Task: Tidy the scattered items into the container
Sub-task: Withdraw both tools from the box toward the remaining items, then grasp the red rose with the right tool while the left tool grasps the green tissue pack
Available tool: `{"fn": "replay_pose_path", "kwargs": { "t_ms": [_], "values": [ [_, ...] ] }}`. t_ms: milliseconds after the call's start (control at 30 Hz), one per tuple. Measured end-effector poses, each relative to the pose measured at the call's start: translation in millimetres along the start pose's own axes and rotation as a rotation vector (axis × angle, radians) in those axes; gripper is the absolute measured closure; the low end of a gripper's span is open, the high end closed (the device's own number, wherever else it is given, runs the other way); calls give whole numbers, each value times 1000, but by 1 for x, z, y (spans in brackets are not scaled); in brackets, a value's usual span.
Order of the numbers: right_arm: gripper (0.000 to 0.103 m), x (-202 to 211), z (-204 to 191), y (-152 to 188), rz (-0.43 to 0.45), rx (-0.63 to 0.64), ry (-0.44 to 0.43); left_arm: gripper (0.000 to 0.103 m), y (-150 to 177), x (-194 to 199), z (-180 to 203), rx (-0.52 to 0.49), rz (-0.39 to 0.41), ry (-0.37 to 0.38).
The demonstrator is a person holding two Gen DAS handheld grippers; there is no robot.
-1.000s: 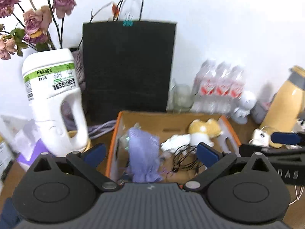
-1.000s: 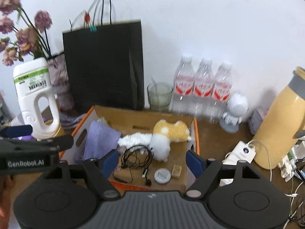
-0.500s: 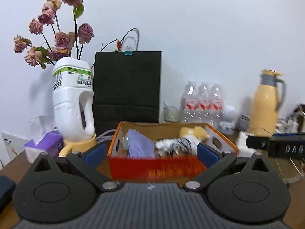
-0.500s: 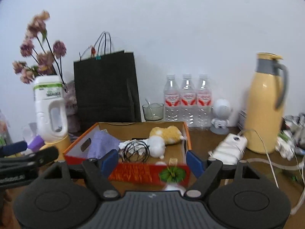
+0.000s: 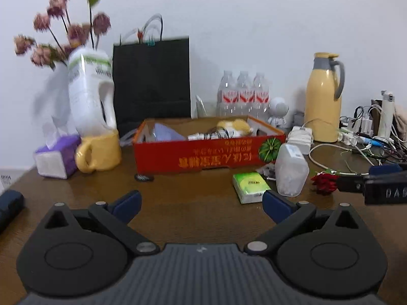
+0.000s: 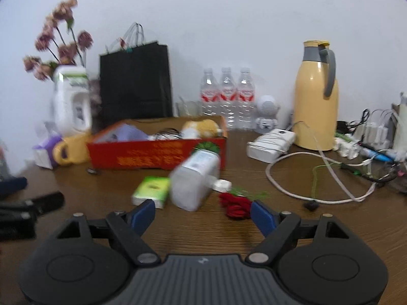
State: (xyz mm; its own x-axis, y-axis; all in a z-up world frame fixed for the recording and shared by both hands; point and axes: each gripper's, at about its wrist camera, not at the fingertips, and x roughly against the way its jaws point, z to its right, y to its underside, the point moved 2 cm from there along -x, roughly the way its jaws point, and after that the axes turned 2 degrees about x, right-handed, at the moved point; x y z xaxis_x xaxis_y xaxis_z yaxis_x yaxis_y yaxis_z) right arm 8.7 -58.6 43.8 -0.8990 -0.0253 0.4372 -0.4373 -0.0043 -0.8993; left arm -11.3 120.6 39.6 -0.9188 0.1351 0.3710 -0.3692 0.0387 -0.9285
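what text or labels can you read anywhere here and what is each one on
"DAS", cut off by the frame edge: on the side of the right tool.
Yellow characters on the red box front: upside down, blurred, unreadable.
Green-and-white jug label: blurred, unreadable.
Three water bottles, red labels: too small to read.
Green packet: print too small to read.
Clear plastic bottle label: blurred, unreadable.

Even indoor light; blurred, perhaps motion; fisheye-warped edges.
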Motion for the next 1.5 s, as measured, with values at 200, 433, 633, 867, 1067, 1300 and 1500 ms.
{"fn": "replay_pose_path", "kwargs": {
  "t_ms": [200,433,633,867,1067,1300,1500],
  "values": [
    [24,-33,20,-4,-53,-16,62,0,-20,-44,27,-12,-25,78],
    [32,-64,32,-12,-75,-24,70,10,-28,-101,48,-24,-103,70],
    [40,-88,46,-17,-103,-95,73,10,-29,-136,59,-21,-170,58],
    [57,-107,52,-14,-172,-122,51,42,-25,-155,57,-2,-263,66],
    [65,-104,45,-13,-157,-89,48,83,-28,-148,55,4,-251,71],
    [66,-70,43,-17,-82,-82,56,97,-35,-119,49,12,-206,71],
    [66,-33,41,-21,-30,-101,44,12,-28,-126,62,-68,-134,36]
  ]
}}
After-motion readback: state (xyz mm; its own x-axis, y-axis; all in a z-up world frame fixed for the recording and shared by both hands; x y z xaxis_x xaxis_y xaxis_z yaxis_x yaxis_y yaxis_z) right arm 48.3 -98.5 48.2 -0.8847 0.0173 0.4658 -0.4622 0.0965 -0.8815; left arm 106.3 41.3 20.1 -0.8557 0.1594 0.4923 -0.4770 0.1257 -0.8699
